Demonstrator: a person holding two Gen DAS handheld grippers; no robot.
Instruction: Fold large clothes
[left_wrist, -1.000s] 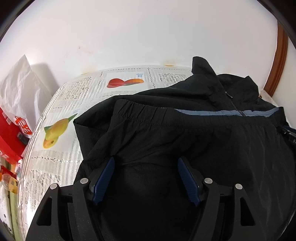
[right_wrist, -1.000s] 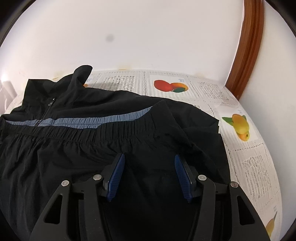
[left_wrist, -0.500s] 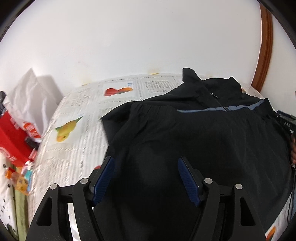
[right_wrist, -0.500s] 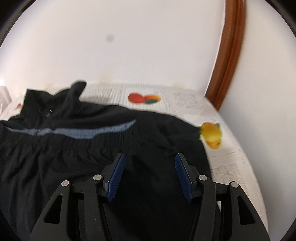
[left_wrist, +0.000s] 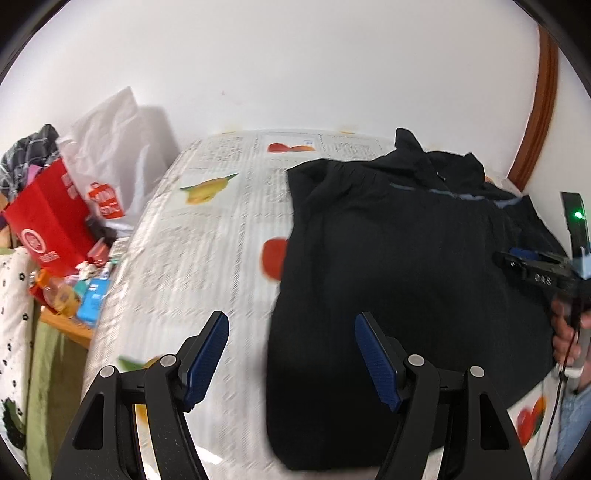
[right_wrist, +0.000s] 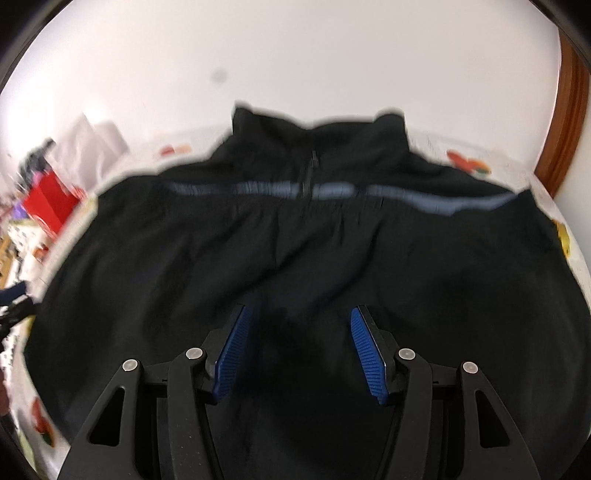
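1. While the black jacket (right_wrist: 295, 236) lies spread flat on the tabletop (left_wrist: 192, 258), its stand-up collar sits at the far side by the white wall (left_wrist: 295, 66).
2. Its fabric looks thin and matte, with a gathered seam and a grey-blue stripe (right_wrist: 424, 201) running across the chest, split by a dark zip.
3. Newspaper-print covering with fruit pictures dresses the tabletop, showing to the left of the jacket.
4. Left hand-held gripper (left_wrist: 291, 362): ribbed blue pads stand apart, nothing between them, hovering over the jacket's near left edge.
5. Right hand-held gripper (right_wrist: 301, 350): ribbed blue pads apart, empty, above the jacket's near middle.
6. At far left, a red paper bag (left_wrist: 48, 225) and a crinkled white plastic bag (left_wrist: 110, 166) stand beside the tabletop.
7. A curved brown wooden frame (left_wrist: 535, 122) rises at far right.
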